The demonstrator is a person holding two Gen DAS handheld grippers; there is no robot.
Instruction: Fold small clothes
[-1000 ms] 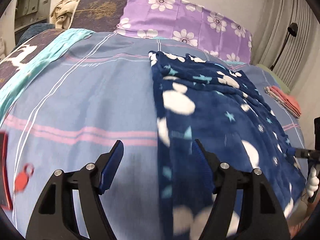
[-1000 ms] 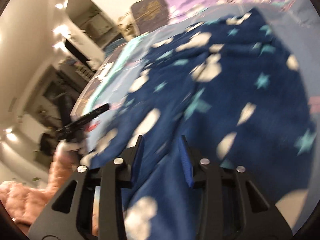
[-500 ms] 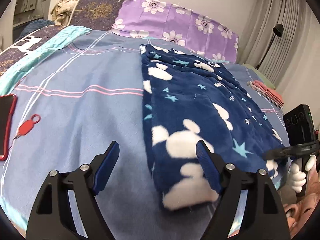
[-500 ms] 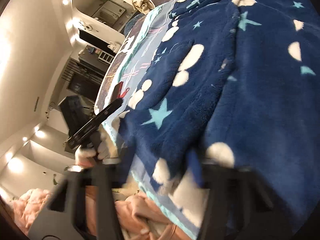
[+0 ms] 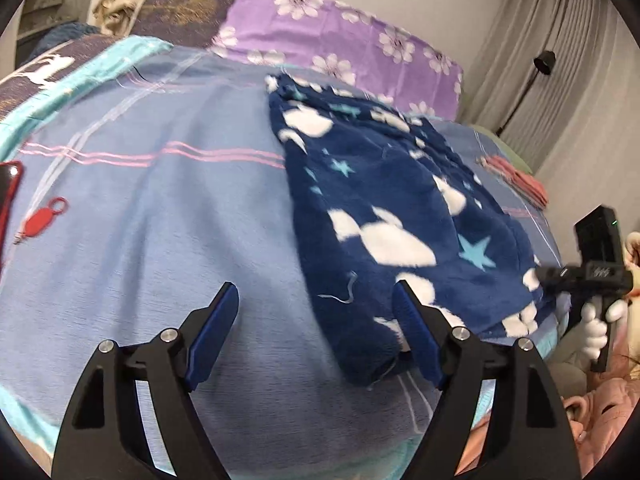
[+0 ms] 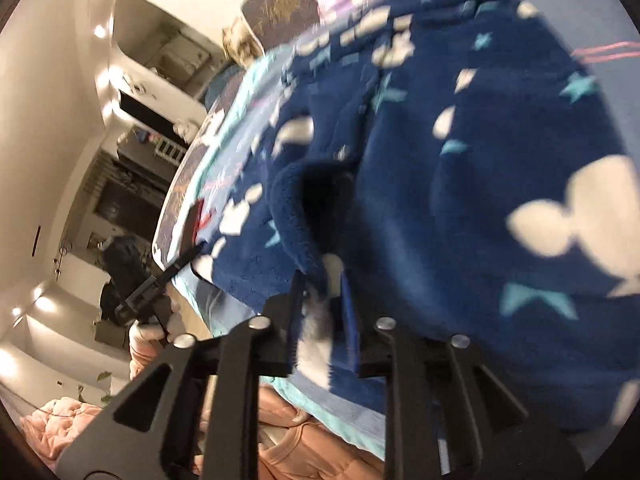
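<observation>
A navy fleece garment with white shapes and teal stars lies folded lengthways on the blue bed sheet. My left gripper hovers open over the sheet, and the garment's near corner lies beside its right finger, not pinched. In the right wrist view the garment fills the frame. My right gripper has the fluffy near hem between its narrow jaws, which are opening. The left wrist view shows that right gripper at the garment's right corner, with a gloved hand on it.
A purple flowered pillow lies at the bed's head. A red key tag and a red-cased phone sit at the left. Folded pink clothes lie far right, with a floor lamp beyond. A pink quilted sleeve is below the bed edge.
My left gripper has drawn back toward the near edge and off the garment, its jaws a little wider. My right gripper has come down onto the garment's near hem and taken it between its fingers.
</observation>
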